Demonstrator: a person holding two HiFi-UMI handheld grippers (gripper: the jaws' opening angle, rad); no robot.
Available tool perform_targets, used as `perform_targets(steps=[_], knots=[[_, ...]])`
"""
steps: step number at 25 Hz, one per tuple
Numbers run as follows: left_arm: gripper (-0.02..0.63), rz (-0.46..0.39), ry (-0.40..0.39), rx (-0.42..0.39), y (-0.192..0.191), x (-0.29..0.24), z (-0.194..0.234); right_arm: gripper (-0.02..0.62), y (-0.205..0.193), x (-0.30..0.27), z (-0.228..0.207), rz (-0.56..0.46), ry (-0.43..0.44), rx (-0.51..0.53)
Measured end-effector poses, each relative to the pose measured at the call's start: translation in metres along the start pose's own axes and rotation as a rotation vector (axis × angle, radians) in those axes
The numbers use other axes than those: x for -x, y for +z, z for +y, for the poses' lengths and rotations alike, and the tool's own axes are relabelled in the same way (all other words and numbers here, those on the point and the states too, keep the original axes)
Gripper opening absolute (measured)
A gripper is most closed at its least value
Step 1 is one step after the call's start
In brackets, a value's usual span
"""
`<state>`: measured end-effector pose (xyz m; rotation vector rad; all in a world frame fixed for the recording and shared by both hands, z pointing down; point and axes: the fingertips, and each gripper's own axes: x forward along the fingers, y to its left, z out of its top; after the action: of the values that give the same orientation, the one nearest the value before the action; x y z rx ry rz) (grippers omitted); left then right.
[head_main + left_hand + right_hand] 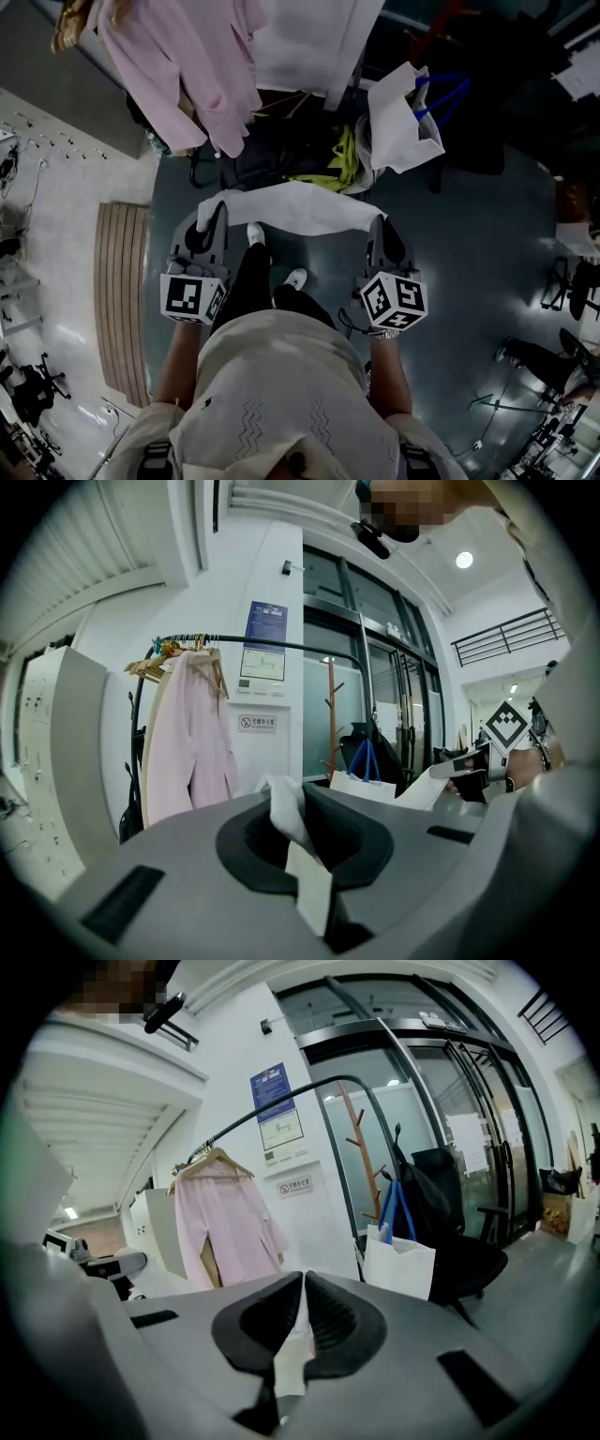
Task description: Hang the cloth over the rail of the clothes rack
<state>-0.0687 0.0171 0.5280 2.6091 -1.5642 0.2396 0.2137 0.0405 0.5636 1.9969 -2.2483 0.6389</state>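
A white cloth (295, 207) hangs stretched between my two grippers in the head view. My left gripper (212, 217) is shut on its left end, and white fabric (284, 810) bunches out between its jaws. My right gripper (379, 230) is shut on the right end, with a thin strip of cloth (298, 1321) pinched between its jaws. Ahead stands the clothes rack with its dark curved rail (281, 1102), also the rail (281, 647) in the left gripper view. A pink shirt (225, 1224) hangs from that rail on a wooden hanger.
A white bag with blue handles (403, 114) stands beside a dark office chair (459, 1241) to the right of the rack. Dark and yellow items (323, 164) lie at the rack's foot. A wooden coat stand (361, 1162) rises behind. A slatted wooden panel (122, 291) lies left.
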Motion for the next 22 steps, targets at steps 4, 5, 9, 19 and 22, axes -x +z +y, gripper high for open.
perform_targets(steps=[4,5,9,19,22], knots=[[0.020,-0.022,-0.009,0.028,0.012,-0.049,0.031,0.021,0.024,-0.036,-0.012,-0.008,-0.039,-0.017],[0.020,-0.030,-0.016,0.044,0.014,-0.063,0.041,0.021,0.031,-0.045,-0.016,-0.014,-0.058,-0.022],[0.020,-0.085,-0.066,0.096,0.024,-0.117,0.076,0.021,0.062,-0.081,-0.025,-0.039,-0.127,-0.005],[0.020,-0.268,-0.230,0.012,0.131,-0.213,0.133,0.021,0.196,-0.137,-0.024,-0.249,-0.139,-0.063],[0.020,-0.306,-0.234,-0.050,0.162,-0.223,0.133,0.021,0.229,-0.147,-0.020,-0.272,-0.122,0.052]])
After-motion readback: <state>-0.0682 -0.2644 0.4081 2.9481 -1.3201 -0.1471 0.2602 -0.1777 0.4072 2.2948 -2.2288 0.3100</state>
